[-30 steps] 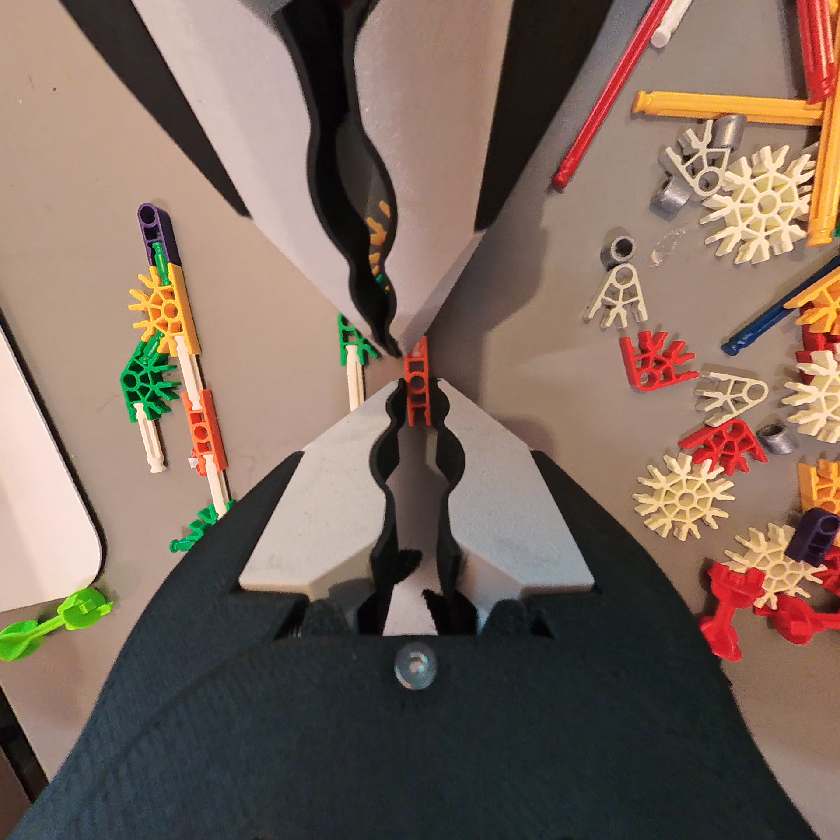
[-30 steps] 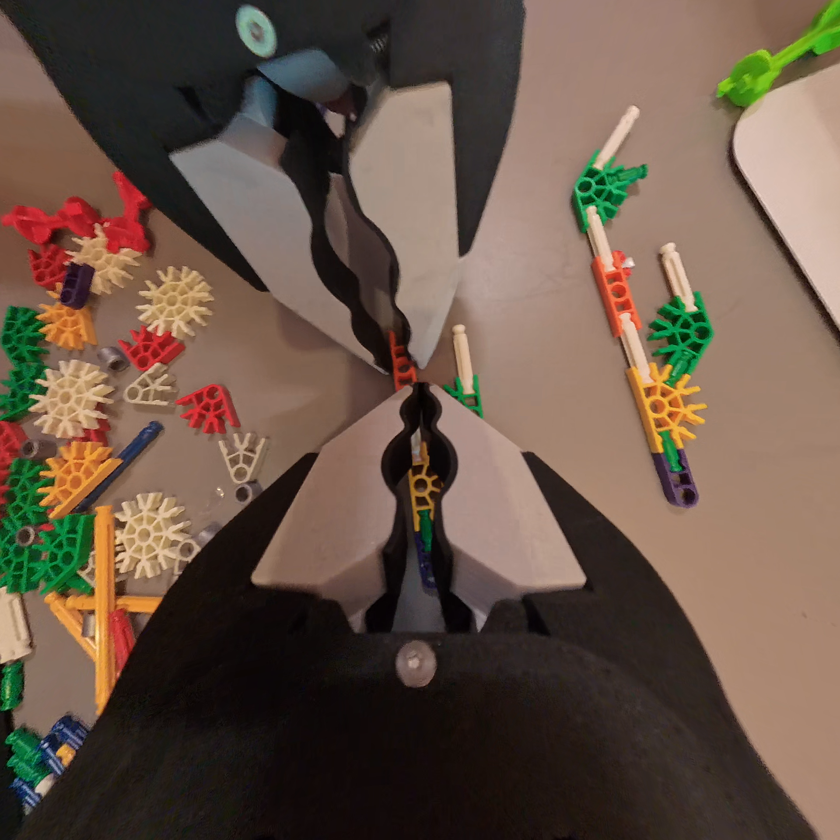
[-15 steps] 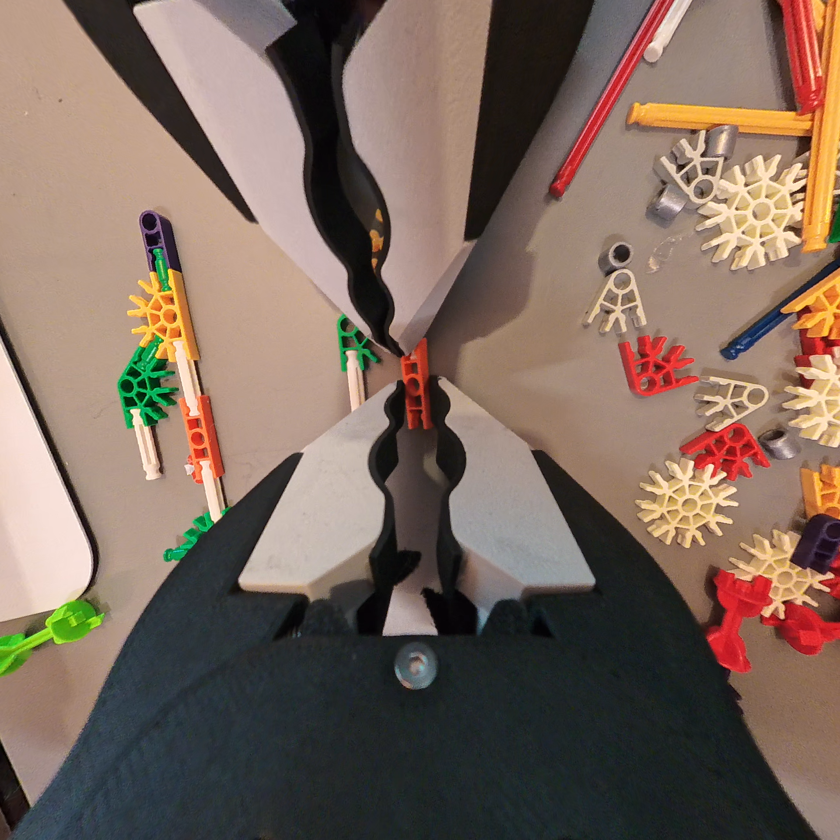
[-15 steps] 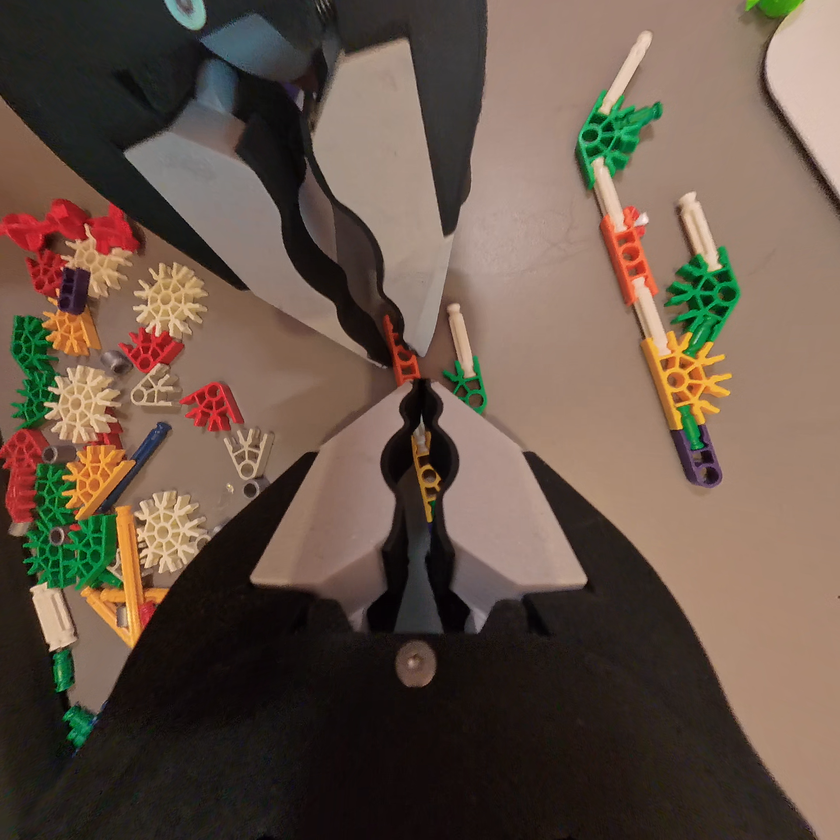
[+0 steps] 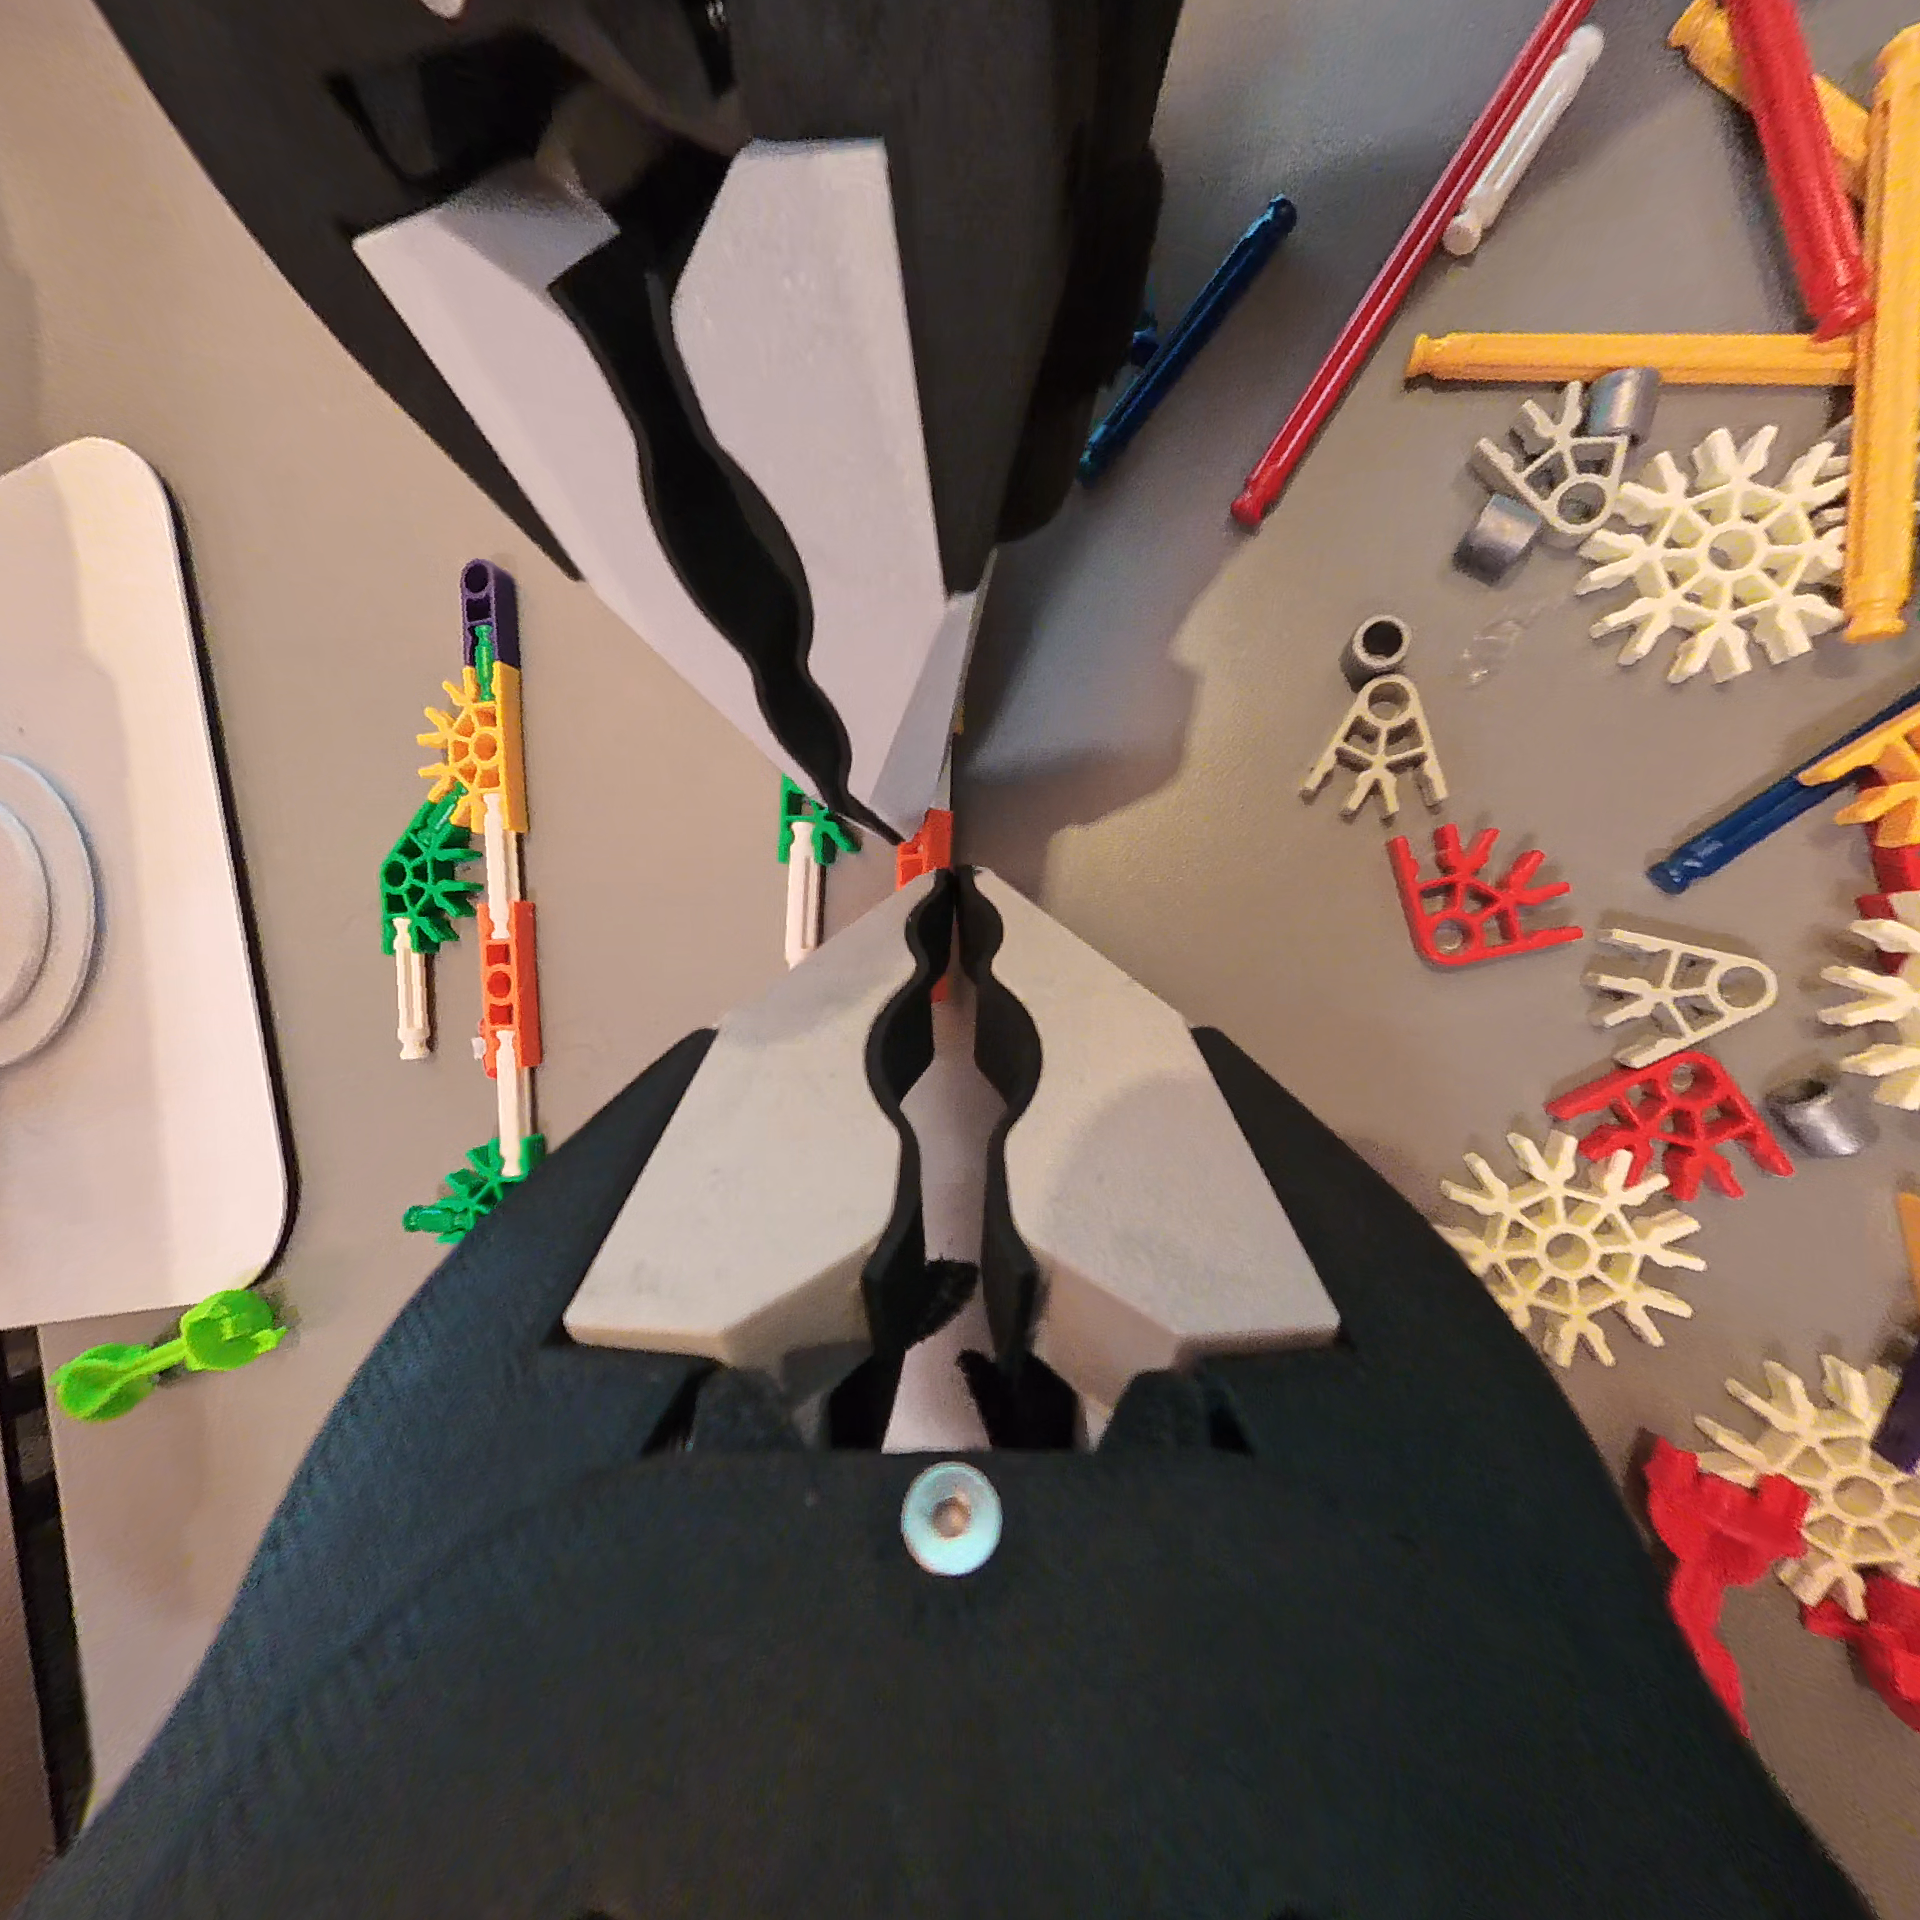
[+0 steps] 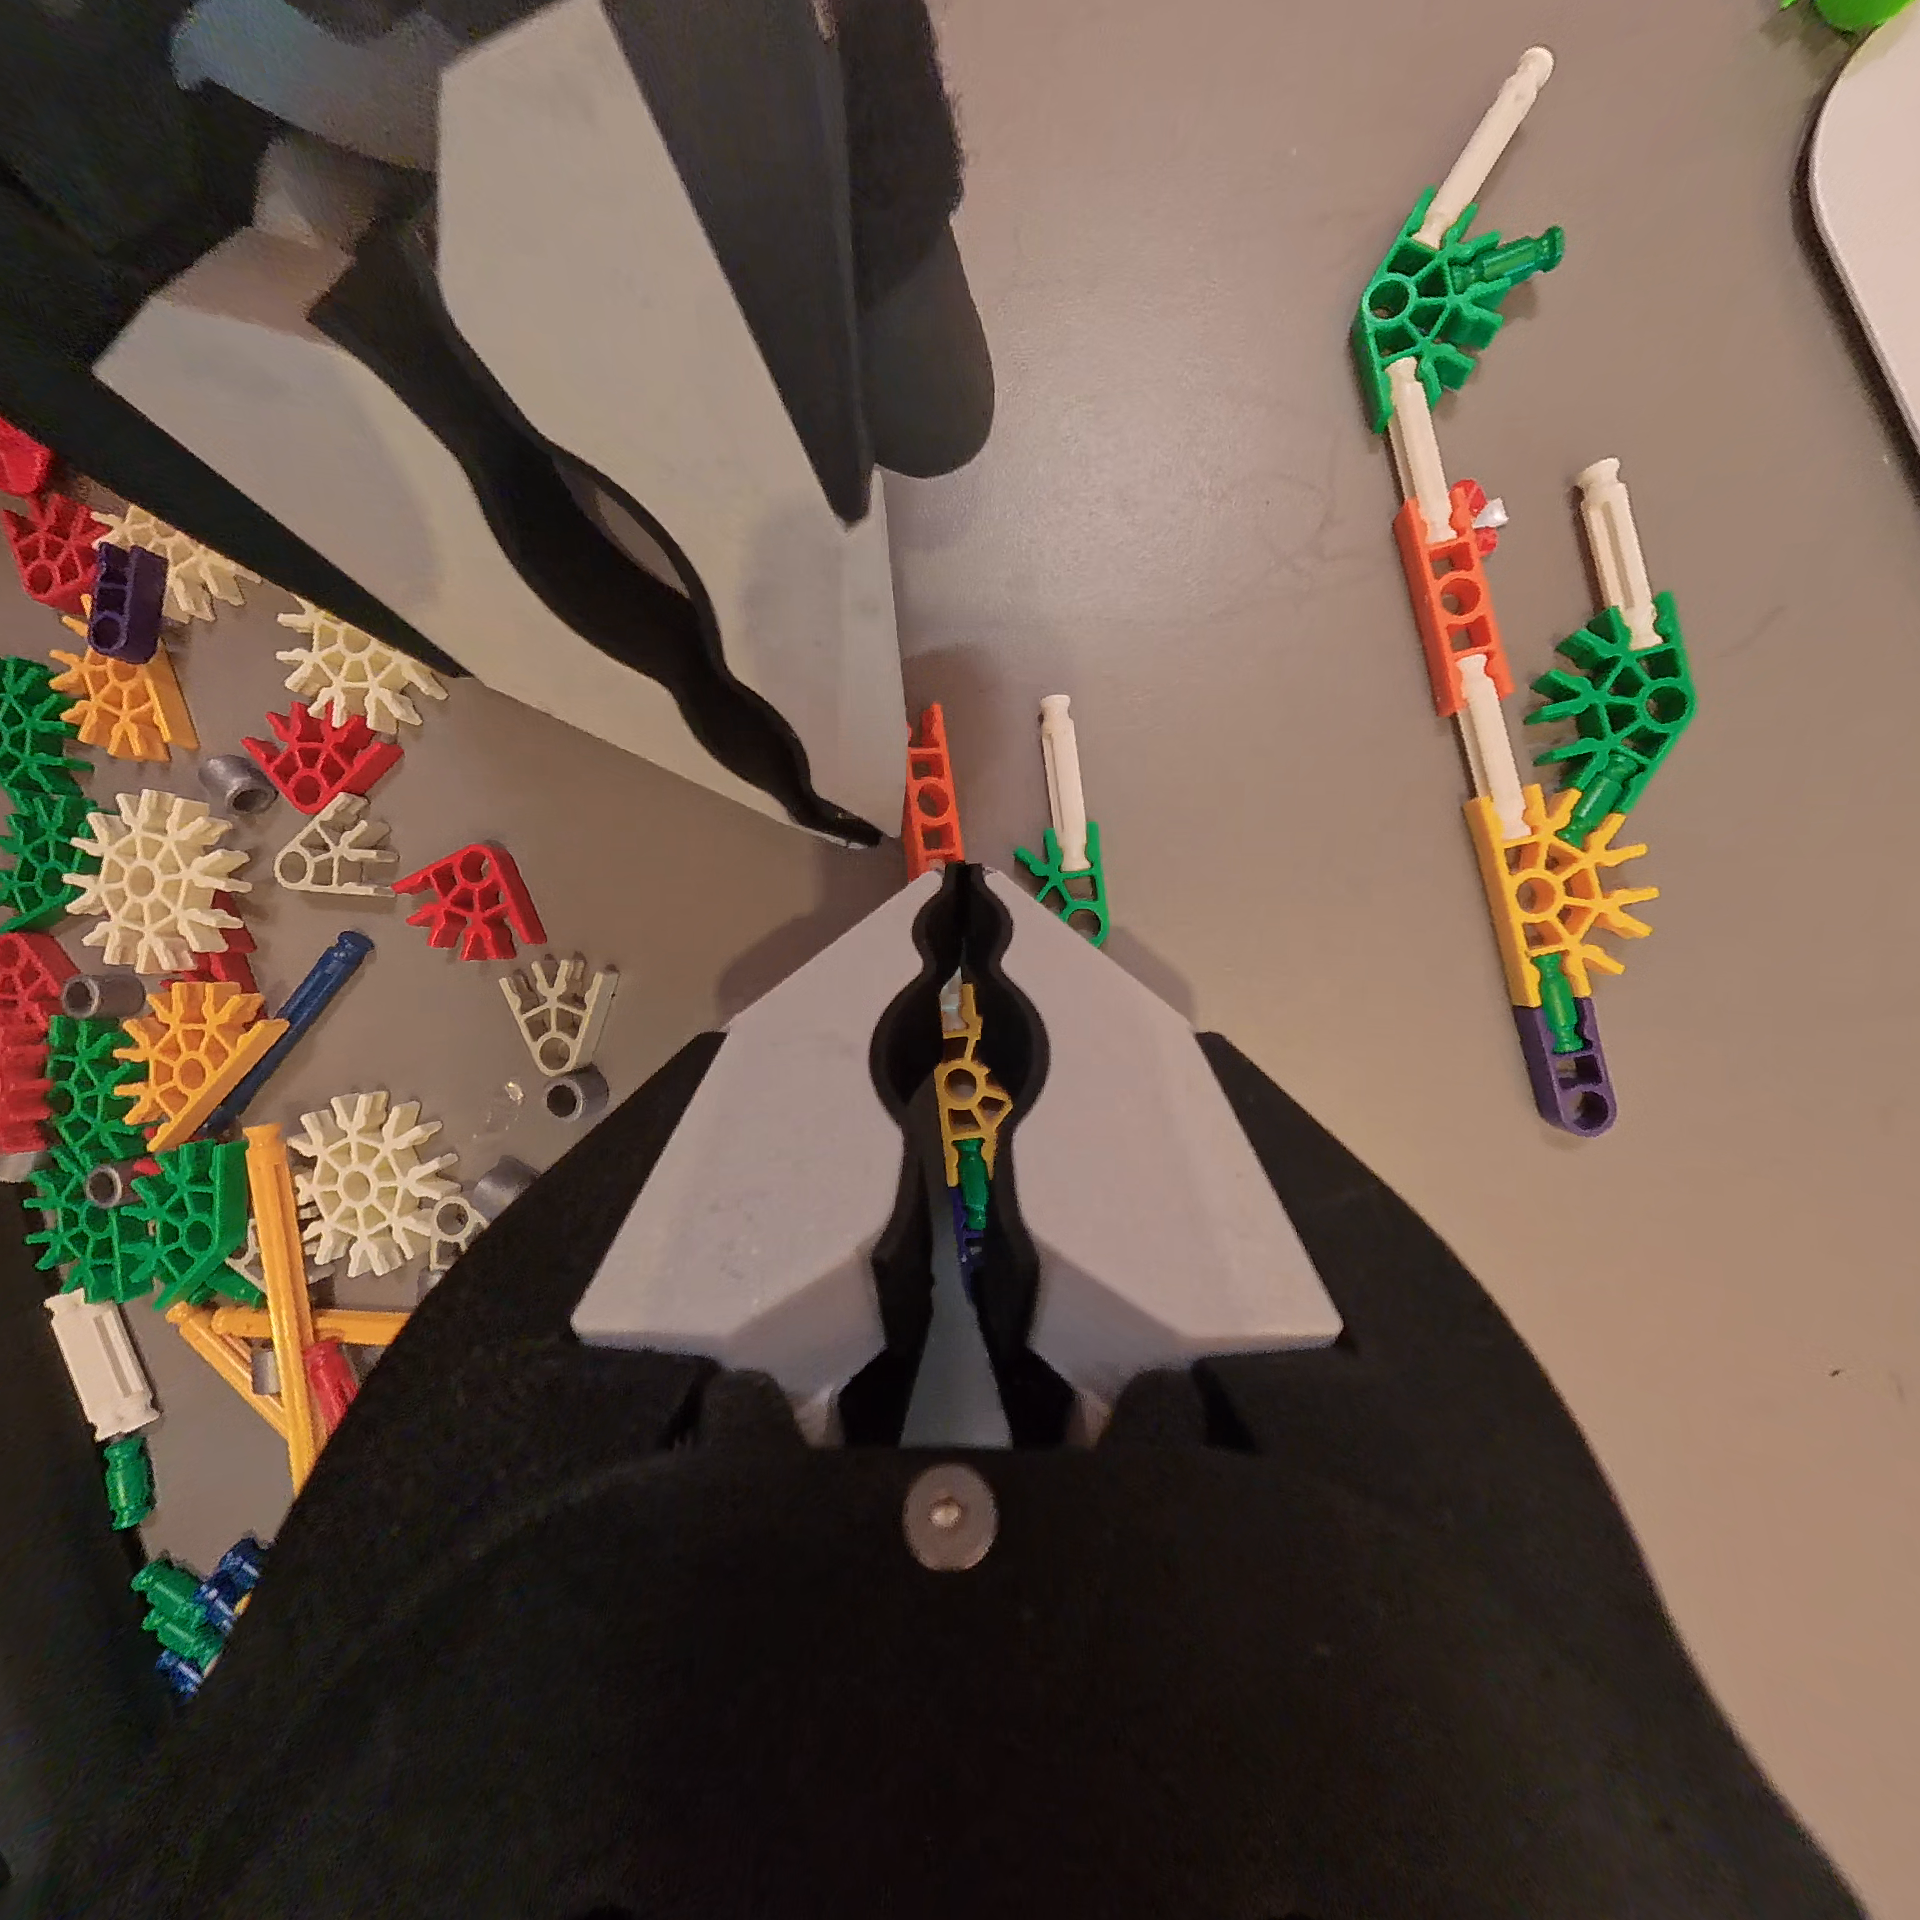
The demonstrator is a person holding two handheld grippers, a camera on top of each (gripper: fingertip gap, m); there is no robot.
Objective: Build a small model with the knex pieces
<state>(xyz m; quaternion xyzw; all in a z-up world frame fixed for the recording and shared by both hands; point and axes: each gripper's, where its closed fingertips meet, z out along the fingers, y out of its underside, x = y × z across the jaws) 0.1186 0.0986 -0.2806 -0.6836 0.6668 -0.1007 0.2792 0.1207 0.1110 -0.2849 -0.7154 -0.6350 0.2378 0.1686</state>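
Grey table (image 5: 644,436), loose toy parts (image 5: 1714,551) scattered. Left tool (image 5: 940,883) nearly closed, tips pinching orange connector (image 6: 932,795). Right tool (image 6: 961,873) clamps yellow assembly (image 6: 966,1101) adjoining it; both pieces' long axes follow the tools' fingers.

Loose pieces (image 5: 1569,1242) right, assembled chain (image 5: 488,883) left

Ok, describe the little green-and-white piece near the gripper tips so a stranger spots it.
On the grey table, find the tip of the right gripper. In the right wrist view, the green-and-white piece lies just right of the orange connector there. Unlike the long multicoloured chain, it is one green connector with one white rod.
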